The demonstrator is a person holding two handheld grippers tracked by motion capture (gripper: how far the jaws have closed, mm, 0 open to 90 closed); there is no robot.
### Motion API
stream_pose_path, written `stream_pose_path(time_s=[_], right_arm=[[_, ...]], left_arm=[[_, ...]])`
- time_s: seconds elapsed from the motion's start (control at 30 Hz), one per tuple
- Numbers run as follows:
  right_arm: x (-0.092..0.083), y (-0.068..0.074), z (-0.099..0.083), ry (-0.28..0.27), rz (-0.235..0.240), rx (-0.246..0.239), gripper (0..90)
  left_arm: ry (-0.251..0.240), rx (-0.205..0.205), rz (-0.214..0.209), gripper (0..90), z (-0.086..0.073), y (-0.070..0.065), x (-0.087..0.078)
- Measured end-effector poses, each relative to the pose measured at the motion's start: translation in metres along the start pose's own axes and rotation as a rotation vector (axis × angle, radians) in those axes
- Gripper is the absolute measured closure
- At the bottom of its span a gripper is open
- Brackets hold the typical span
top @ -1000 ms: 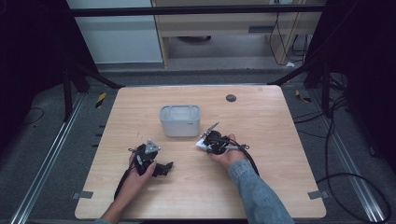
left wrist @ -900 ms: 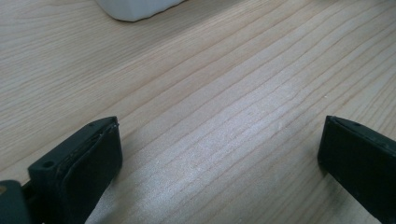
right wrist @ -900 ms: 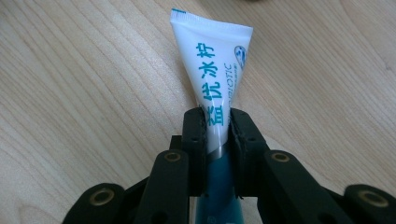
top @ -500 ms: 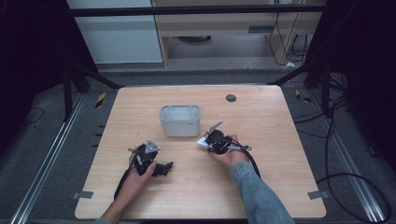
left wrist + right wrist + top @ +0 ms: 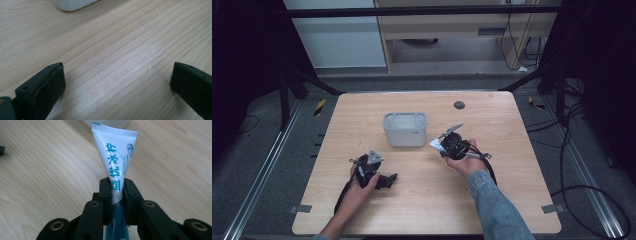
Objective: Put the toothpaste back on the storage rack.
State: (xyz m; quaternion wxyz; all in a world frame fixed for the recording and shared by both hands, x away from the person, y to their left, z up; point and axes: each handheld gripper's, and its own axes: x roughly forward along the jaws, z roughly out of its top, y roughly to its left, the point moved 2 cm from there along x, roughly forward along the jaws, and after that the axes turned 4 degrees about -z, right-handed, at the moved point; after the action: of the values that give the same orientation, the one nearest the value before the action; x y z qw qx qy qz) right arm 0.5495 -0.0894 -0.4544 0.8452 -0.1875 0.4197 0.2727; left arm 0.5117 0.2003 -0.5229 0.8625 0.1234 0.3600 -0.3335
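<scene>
The right gripper [image 5: 117, 187] is clenching a white tube [image 5: 115, 157], crimped end pointing away along the jaws; its blue print is showing in the right gripper view. The left gripper [image 5: 117, 82] is gaping over bare table [image 5: 112, 37].

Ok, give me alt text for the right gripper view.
A white toothpaste tube with blue lettering is clamped between the right gripper's two black fingers, its flat crimped end pointing away from the camera. Behind it lies the light wooden table, with the base of a white container at the top edge.

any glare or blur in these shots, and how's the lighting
High view: table evenly lit, surroundings dark, picture soft. Left gripper view: pale sheen on the wood, container corner slightly soft. Right gripper view: tube print sharp, a bright glare streak along it.
</scene>
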Motion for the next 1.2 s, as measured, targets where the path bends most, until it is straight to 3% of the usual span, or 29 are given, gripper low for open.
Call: stream_pose_path(time_s=[0.2, 0.53, 0.87, 1.2], right_arm=[[-0.018, -0.011, 0.006, -0.073, -0.011, 0.027, 79.2], [-0.038, -0.017, 0.019, -0.206, -0.046, 0.071, 79.2], [-0.047, -0.014, 0.027, -0.305, -0.086, 0.125, 79.3], [-0.056, -0.004, 0.042, -0.387, -0.093, 0.137, 79.6]], left_arm=[[0.0, 0.001, 0.0, 0.0, 0.0, 0.0, 0.0], [0.0, 0.001, 0.0, 0.0, 0.0, 0.0, 0.0], [0.0, 0.001, 0.0, 0.0, 0.0, 0.0, 0.0], [0.0, 0.001, 0.0, 0.0, 0.0, 0.0, 0.0]])
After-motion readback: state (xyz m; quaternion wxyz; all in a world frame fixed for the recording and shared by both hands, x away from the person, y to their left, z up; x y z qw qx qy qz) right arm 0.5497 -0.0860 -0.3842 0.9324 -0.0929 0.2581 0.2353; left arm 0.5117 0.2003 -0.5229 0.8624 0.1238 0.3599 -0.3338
